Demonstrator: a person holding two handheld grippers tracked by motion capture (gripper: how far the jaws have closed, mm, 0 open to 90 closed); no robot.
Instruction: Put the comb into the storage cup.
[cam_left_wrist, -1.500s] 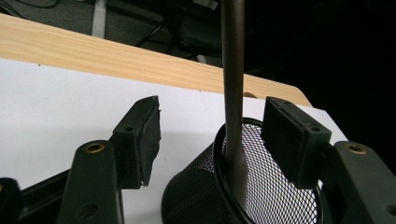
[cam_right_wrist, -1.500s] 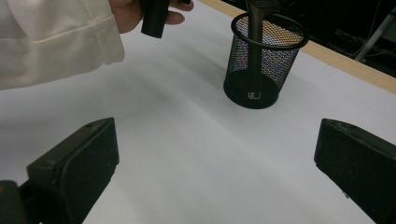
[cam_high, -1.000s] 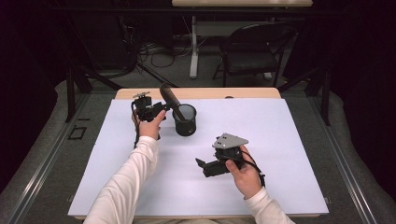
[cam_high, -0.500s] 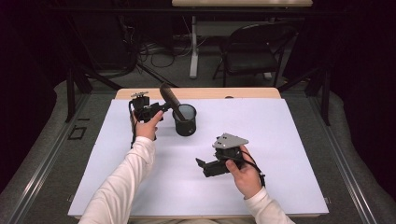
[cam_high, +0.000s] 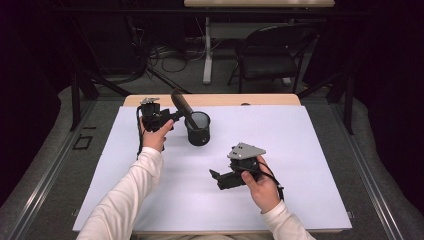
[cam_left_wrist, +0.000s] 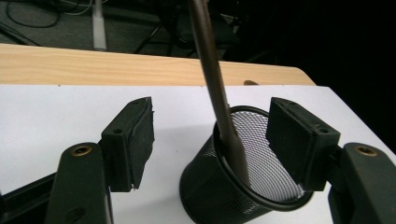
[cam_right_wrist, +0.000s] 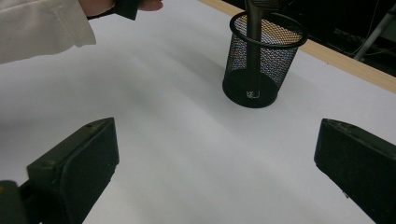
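Note:
A black mesh cup (cam_high: 198, 129) stands on the white sheet toward the far left. A brown stick-like handle (cam_high: 181, 104) leans in it, top tilted left. My left gripper (cam_high: 176, 117) sits just left of the cup, pointing at it. In the left gripper view its jaws stand open either side of the handle (cam_left_wrist: 212, 70) and the cup (cam_left_wrist: 243, 186), pads off both. My right gripper (cam_high: 218, 180) rests low over the sheet's middle, open, nothing between its jaws. From the right gripper view the cup (cam_right_wrist: 261, 56) and handle (cam_right_wrist: 253, 32) lie ahead, apart from the gripper (cam_right_wrist: 215, 158).
The white sheet (cam_high: 300, 150) covers most of the wooden table (cam_high: 260, 100), whose bare strip runs along the far edge. A folding chair (cam_high: 270, 55) and floor cables lie beyond the table. The person's white sleeve (cam_right_wrist: 42, 23) crosses the left side.
The left hand has edged very slightly left beside the cup; the handle still leans in the cup. The right hand has kept still.

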